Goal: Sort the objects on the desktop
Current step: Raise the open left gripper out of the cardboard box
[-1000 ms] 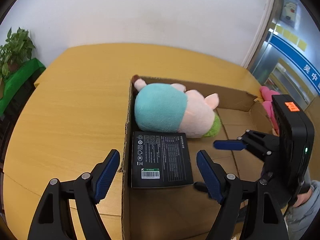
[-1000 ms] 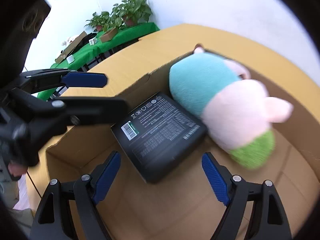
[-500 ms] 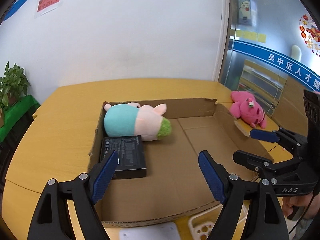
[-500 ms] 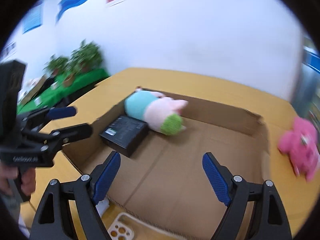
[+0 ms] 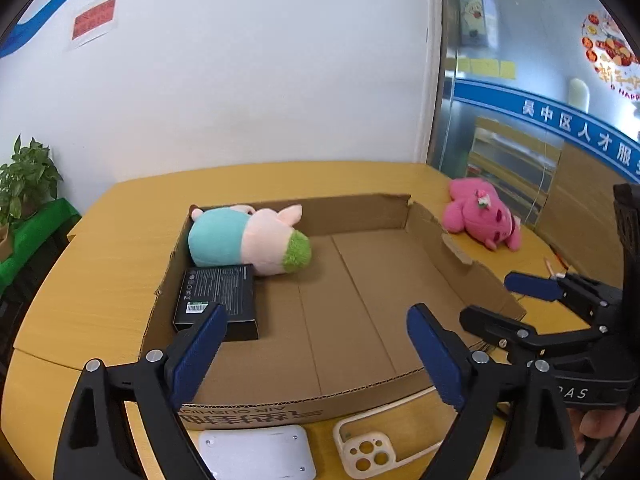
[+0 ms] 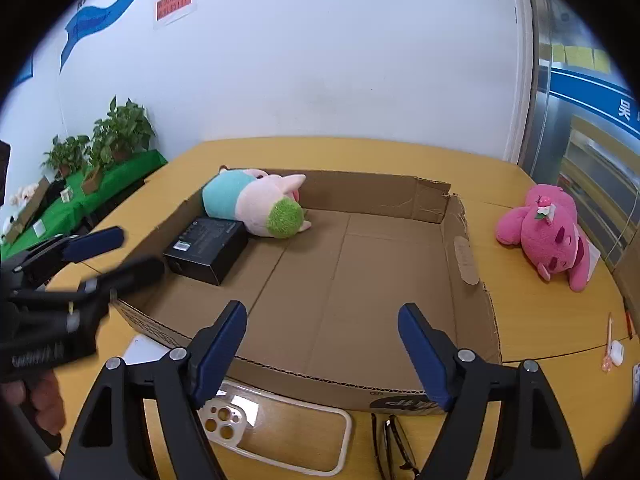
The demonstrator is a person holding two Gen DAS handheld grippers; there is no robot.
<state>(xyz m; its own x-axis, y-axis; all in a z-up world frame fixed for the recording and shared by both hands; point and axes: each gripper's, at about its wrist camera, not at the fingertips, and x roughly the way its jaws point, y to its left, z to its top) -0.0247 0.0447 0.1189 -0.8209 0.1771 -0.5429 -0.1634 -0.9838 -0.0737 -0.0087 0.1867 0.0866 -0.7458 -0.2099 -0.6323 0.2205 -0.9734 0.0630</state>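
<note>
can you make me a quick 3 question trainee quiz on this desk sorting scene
1. True or false: the pink plush toy lies inside the cardboard box.
2. Which item rests against the pig plush in the box? A) clear phone case B) black box C) glasses
3. Fill in: the clear phone case lies on the table just outside the box's ____ wall.

Key:
1. False; it lies on the table beside the box.
2. B, the black box.
3. Near (the wall closest to the cameras), with the glasses beside it.
</note>
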